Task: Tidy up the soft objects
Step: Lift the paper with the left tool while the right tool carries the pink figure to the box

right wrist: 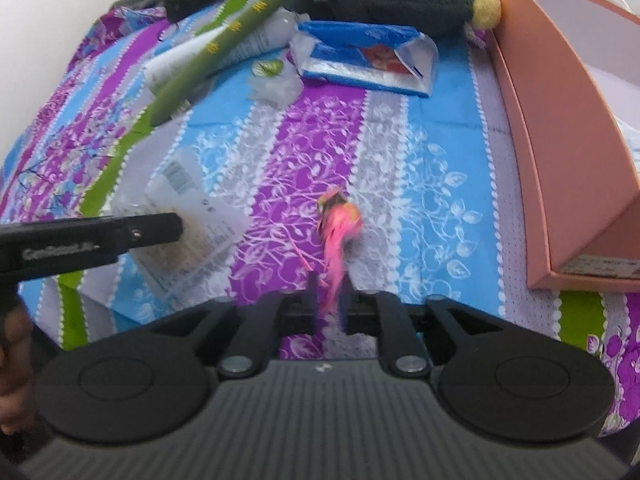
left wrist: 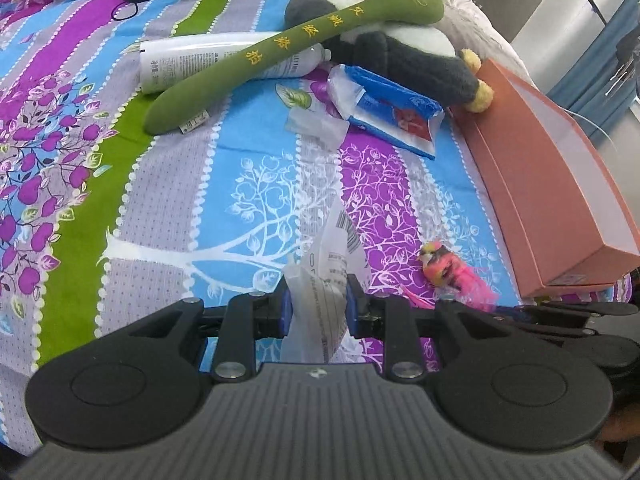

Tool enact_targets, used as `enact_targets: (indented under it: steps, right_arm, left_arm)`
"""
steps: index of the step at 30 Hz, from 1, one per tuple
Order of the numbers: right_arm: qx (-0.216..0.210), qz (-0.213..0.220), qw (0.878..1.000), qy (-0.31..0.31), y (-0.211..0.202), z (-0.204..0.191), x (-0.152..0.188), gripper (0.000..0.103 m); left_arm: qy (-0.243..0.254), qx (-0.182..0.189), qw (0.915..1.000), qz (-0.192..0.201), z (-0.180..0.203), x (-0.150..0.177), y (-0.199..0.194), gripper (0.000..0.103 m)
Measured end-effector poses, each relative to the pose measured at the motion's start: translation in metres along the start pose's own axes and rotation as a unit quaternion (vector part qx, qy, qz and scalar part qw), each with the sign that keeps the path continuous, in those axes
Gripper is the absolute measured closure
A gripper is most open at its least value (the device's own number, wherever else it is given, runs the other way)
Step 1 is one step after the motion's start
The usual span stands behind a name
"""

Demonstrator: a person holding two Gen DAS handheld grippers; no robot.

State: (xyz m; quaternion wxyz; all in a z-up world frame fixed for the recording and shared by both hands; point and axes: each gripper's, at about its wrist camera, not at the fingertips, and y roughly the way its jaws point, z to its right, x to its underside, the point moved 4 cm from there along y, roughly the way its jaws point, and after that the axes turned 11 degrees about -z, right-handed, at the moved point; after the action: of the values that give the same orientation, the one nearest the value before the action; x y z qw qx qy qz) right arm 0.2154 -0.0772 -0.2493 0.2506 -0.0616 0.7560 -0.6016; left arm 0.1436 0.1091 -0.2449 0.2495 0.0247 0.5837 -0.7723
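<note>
nearest the left wrist lens, the left gripper (left wrist: 319, 304) is clamped on a clear plastic pouch (left wrist: 326, 280) with printed labels and a barcode; the crinkled film stands up between the blue pads and is pinched there. in the right wrist view the right gripper (right wrist: 329, 304) has its jaws a little apart, with the tail of a small pink feathered bird (right wrist: 339, 236) lying between them. that view is blurred, so whether the pads touch the tail is hard to tell; they look clear of it, with the bird resting on the bedsheet (left wrist: 168, 208).

the bird lies on a purple stripe of the sheet, near the long side of the open pink box (left wrist: 552, 184) and well apart from the clutter farther back: a green plush stick (left wrist: 280, 52) lying across a white bottle (left wrist: 200, 60), a black and white plush penguin (left wrist: 400, 48), and a blue tissue pack (left wrist: 388, 112).

the bird looks very light and delicate, its feathers likely to bend or shed under a hard squeeze. the tail is thin and slippery; the rounder body seems the safer place to take hold, with gentle pressure. the pouch is limp and slick, so a grip low on a fold holds better than its loose edge.
</note>
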Motion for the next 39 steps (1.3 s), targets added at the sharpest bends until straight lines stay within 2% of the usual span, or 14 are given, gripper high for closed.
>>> enact_targets:
  steps: [2, 9, 23, 25, 27, 39]
  right_arm:
    - [-0.006, 0.007, 1.000, 0.004, -0.002, 0.003, -0.001, 0.060]
    - [0.021, 0.029, 0.999, -0.010, -0.002, 0.006, -0.018, 0.060]
    - [0.036, 0.027, 0.998, -0.046, 0.020, -0.003, -0.033, 0.060]
    - [0.042, 0.027, 0.997, -0.051, 0.021, -0.004, -0.032, 0.064]
    - [0.052, 0.030, 0.997, -0.055, 0.020, -0.005, -0.031, 0.073]
    - [0.042, 0.062, 0.996, -0.044, -0.011, -0.005, -0.029, 0.074]
  left_arm:
    - [0.000, -0.002, 1.0000, 0.000, 0.000, 0.000, -0.001, 0.073]
    - [-0.007, -0.008, 0.9999, 0.001, -0.002, -0.004, -0.006, 0.073]
    - [-0.012, -0.015, 0.9998, 0.004, -0.003, -0.013, -0.013, 0.073]
    - [-0.011, -0.016, 0.9998, 0.005, -0.003, -0.013, -0.013, 0.073]
    - [-0.011, -0.016, 0.9998, 0.007, -0.002, -0.014, -0.015, 0.073]
    - [0.004, -0.016, 0.9995, 0.025, 0.013, -0.016, -0.035, 0.073]
